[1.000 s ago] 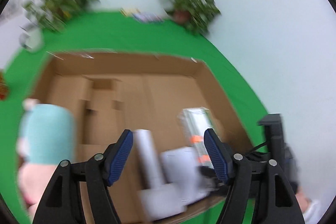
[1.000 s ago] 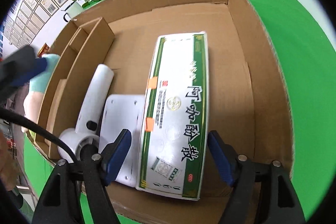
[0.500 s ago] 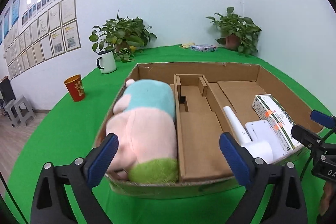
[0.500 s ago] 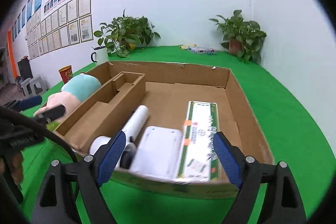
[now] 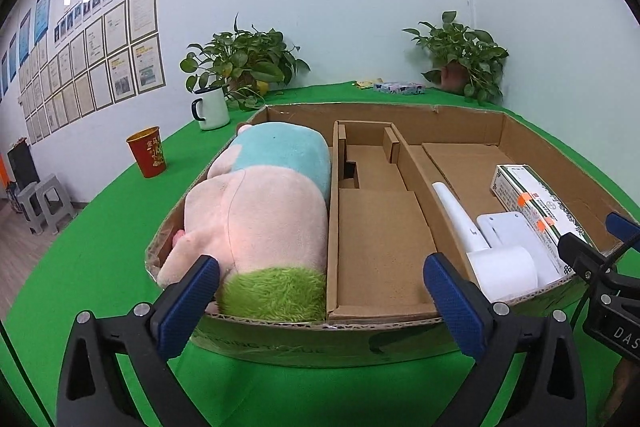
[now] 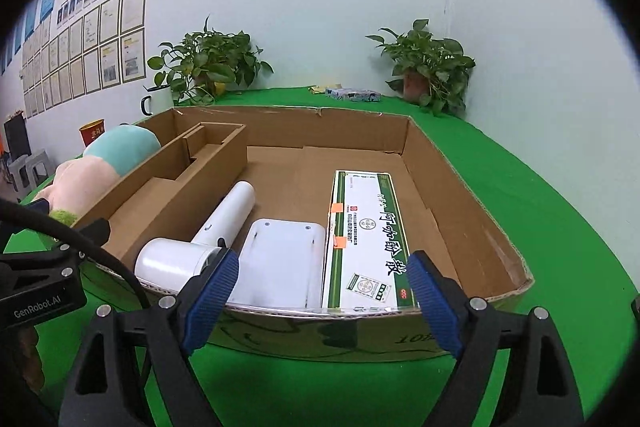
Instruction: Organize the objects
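A shallow cardboard box lies on the green table. Its left bay holds a pink, teal and green plush toy, and a cardboard insert fills the middle. In the right bay lie a white hair dryer, a white flat case and a green-and-white medicine carton. My left gripper hovers before the box's near wall, its jaws opening with nothing between the pads. My right gripper stands open before the same wall, in front of the case and carton, touching nothing.
A white mug and a red cup stand on the table left of the box. Two potted plants and a small packet sit along the back wall. Grey stools are on the floor at far left.
Both grippers have drawn back from above the box's inside to in front of its near wall. The left jaws have spread much wider, the right ones somewhat wider.
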